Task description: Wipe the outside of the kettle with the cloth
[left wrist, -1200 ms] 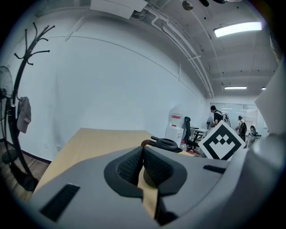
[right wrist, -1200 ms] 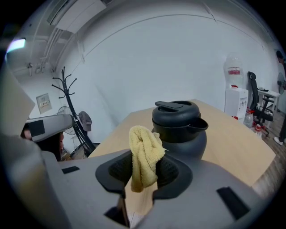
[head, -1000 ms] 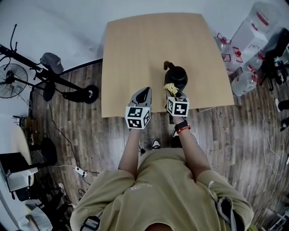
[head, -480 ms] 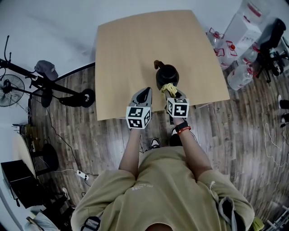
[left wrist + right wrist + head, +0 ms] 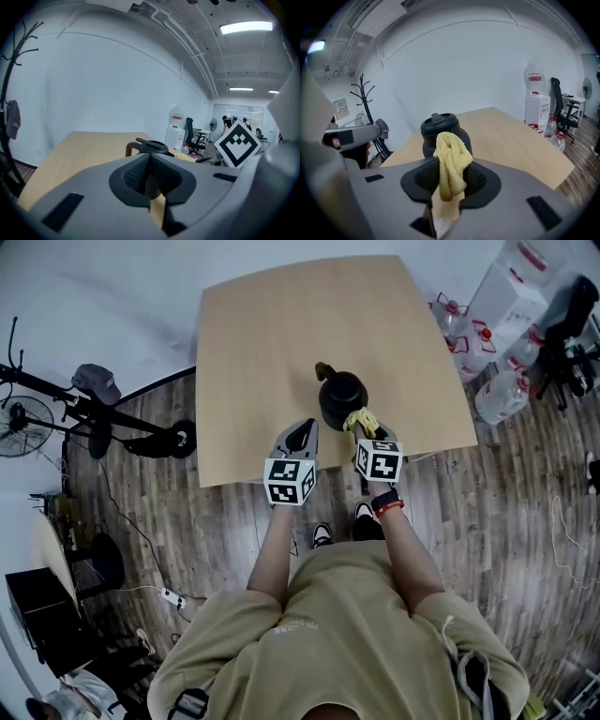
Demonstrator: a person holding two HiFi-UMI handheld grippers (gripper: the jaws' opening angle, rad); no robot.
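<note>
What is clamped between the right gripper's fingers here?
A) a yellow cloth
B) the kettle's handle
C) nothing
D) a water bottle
A: the right gripper view shows the yellow cloth pinched in the right gripper, with the black kettle standing just behind it.

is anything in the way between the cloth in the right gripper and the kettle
Nothing visible. The cloth clamped in the right gripper is right beside the kettle; the left gripper is off to the side.
</note>
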